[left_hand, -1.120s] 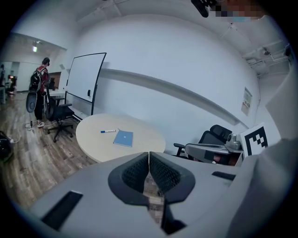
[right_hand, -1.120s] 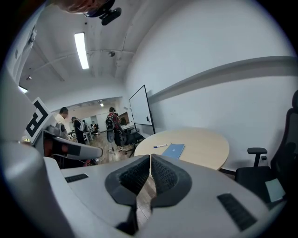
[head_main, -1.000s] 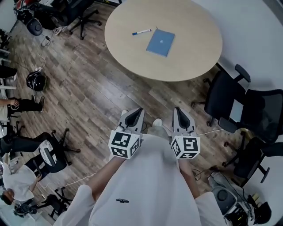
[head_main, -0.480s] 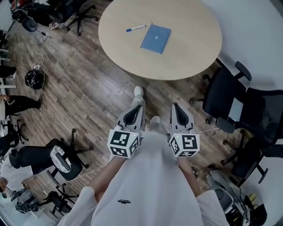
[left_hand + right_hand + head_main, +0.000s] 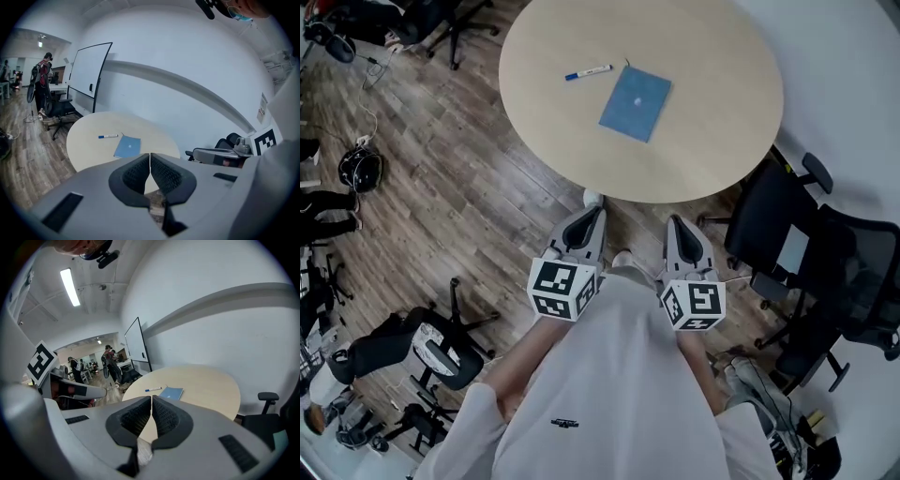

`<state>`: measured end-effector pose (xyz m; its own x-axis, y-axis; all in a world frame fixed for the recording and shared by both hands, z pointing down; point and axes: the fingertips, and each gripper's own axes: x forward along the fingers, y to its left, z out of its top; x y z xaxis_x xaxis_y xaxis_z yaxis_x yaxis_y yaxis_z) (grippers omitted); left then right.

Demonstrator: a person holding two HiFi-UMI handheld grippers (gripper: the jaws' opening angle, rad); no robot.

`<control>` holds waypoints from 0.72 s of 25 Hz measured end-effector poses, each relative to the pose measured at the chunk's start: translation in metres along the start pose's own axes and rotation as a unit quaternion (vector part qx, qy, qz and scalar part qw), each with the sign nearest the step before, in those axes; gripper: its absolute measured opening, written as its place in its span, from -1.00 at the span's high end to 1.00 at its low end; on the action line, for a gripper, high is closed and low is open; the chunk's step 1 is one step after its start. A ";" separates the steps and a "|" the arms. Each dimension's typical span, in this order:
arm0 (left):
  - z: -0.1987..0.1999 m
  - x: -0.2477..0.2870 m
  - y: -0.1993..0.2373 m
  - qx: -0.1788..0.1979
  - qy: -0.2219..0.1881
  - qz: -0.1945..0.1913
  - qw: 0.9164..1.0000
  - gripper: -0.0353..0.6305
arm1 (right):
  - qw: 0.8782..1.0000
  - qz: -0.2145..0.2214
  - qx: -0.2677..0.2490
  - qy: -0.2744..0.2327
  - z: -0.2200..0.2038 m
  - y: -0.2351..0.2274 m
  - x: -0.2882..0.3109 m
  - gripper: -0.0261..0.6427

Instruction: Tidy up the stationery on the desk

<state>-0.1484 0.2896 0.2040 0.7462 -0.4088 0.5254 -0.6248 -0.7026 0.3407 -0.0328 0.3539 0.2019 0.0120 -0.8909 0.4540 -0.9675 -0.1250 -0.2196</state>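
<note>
In the head view, a round table stands on the wooden floor on the far side of the person. A blue notebook lies flat on the table top, with a pen just beside its far left corner, apart from it. The left gripper and the right gripper are held side by side on the near side of the table edge, well apart from both items. Black office chairs stand to the right.

In the left gripper view, the jaws are clenched together with nothing between them. The notebook and pen lie on the table beyond, and a whiteboard stands at the far left.

In the right gripper view, the jaws are likewise pressed together and empty. The notebook and pen lie on the table beyond the jaws.
</note>
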 end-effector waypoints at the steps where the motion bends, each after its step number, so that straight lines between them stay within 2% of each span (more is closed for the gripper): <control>1: 0.009 0.010 0.009 0.001 0.004 -0.007 1.000 0.82 | 1.000 -0.004 0.001 0.003 0.007 -0.001 0.014 0.82; 8: 0.056 0.085 0.065 0.010 0.049 -0.058 0.997 0.82 | 0.999 -0.044 0.011 0.018 0.047 -0.015 0.107 0.82; 12: 0.073 0.114 0.078 0.013 0.063 -0.080 0.995 0.82 | 0.998 -0.060 0.016 0.028 0.060 -0.025 0.140 0.82; 18: 0.089 0.169 0.089 0.011 0.075 -0.071 0.995 0.82 | 0.998 -0.042 0.021 0.049 0.065 -0.053 0.189 0.82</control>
<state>-0.0574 0.1056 0.2538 0.7835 -0.2138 0.5834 -0.5084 -0.7604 0.4042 0.0369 0.1642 0.2435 0.0668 -0.8297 0.5542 -0.9527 -0.2181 -0.2116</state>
